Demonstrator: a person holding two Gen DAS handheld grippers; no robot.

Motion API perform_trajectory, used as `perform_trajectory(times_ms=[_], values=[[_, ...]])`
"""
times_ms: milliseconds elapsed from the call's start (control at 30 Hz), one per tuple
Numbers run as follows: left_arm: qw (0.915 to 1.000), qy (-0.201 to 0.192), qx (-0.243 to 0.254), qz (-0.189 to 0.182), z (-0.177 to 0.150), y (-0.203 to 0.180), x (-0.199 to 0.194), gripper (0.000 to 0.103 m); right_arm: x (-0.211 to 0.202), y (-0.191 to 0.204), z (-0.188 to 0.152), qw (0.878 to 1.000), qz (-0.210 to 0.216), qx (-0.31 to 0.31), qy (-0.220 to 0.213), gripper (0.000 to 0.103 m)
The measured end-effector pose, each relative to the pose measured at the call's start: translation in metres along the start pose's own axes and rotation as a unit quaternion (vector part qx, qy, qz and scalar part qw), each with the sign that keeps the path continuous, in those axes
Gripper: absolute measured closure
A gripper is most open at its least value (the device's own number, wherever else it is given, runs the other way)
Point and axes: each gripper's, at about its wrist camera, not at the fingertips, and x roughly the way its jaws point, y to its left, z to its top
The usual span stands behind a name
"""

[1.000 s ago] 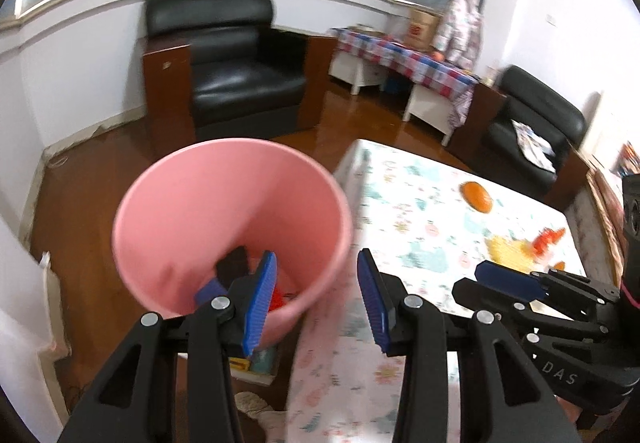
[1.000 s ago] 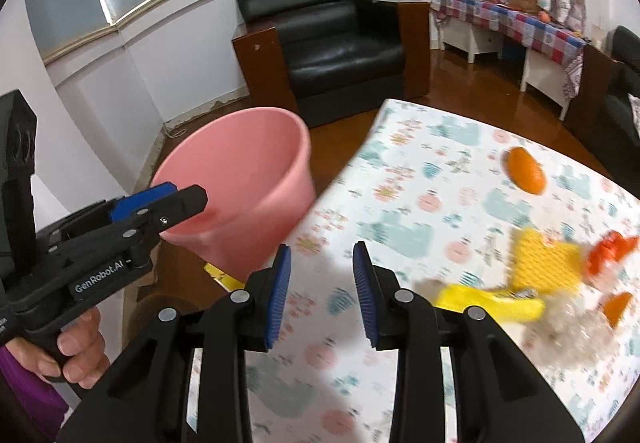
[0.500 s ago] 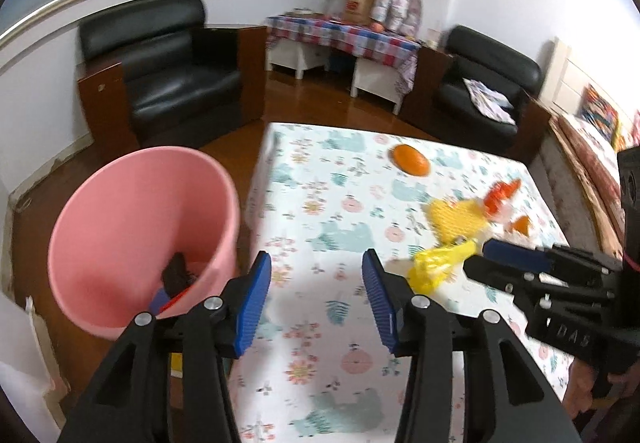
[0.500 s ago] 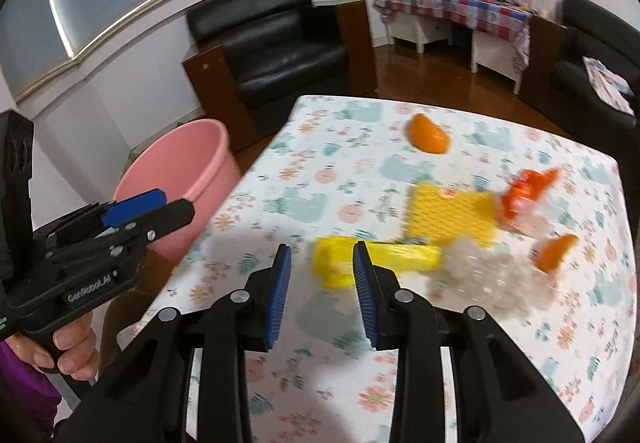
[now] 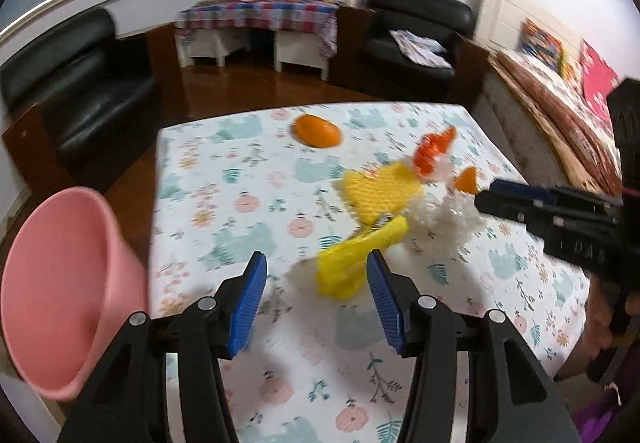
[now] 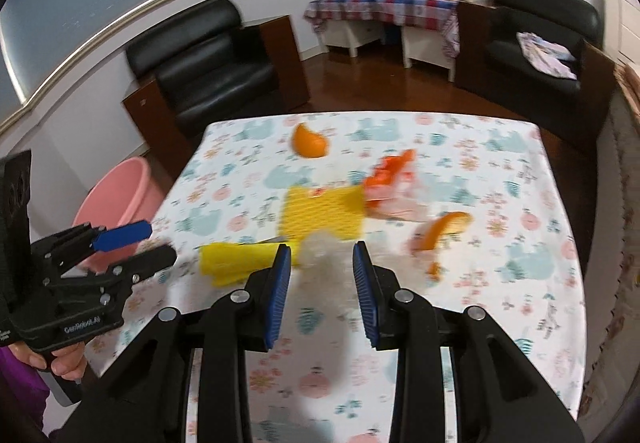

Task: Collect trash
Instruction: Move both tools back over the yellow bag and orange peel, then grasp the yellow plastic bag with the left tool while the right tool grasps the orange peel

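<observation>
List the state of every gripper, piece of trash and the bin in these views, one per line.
left gripper: fingers opening, nothing between them.
right gripper: open, empty.
pink bin: upright beside the table, open-topped.
yellow wrapper: crumpled, on the table.
yellow mesh: lying flat.
clear plastic: crumpled, on the table.
orange peel: loose on the table.

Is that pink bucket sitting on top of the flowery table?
No, the pink bucket stands on the floor beside the table, below the edge of its cloth.
</observation>
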Motion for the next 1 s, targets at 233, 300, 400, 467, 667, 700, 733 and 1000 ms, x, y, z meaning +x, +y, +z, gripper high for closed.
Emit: perform_trajectory(times_ms=[233,300,400,467,667,700,733,1000], values=[[0.9979,0.031,0.056,-0.013,0.009,-0.016,0.032,0.051,0.005,-0.038,0.004,0.998,-0.026,0.051,0.006,0.070],[0.9968,0.043,0.066,-0.016,0.010,-0.018,0.040,0.051,0.009,-0.048,0.005,0.997,-0.037,0.065,0.008,0.070],[0.9946,0.055,0.085,-0.021,0.011,-0.023,0.052,0.051,0.017,-0.059,0.007,0.995,-0.043,0.089,0.015,0.070],[0.9936,0.060,0.094,-0.022,0.012,-0.024,0.057,0.051,0.024,-0.064,0.008,0.993,-0.046,0.105,0.024,0.070],[0.9897,0.073,0.121,-0.025,0.012,-0.027,0.070,0.051,0.048,-0.079,0.011,0.986,-0.041,0.153,0.048,0.070],[0.9890,0.074,0.126,-0.024,0.012,-0.028,0.071,0.051,0.051,-0.082,0.011,0.984,-0.039,0.164,0.052,0.070],[0.9882,0.075,0.131,-0.023,0.011,-0.029,0.072,0.051,0.055,-0.086,0.012,0.982,-0.038,0.174,0.055,0.070],[0.9863,0.079,0.142,-0.027,0.009,-0.036,0.080,0.069,0.066,-0.109,0.010,0.973,-0.023,0.223,0.063,0.072]])
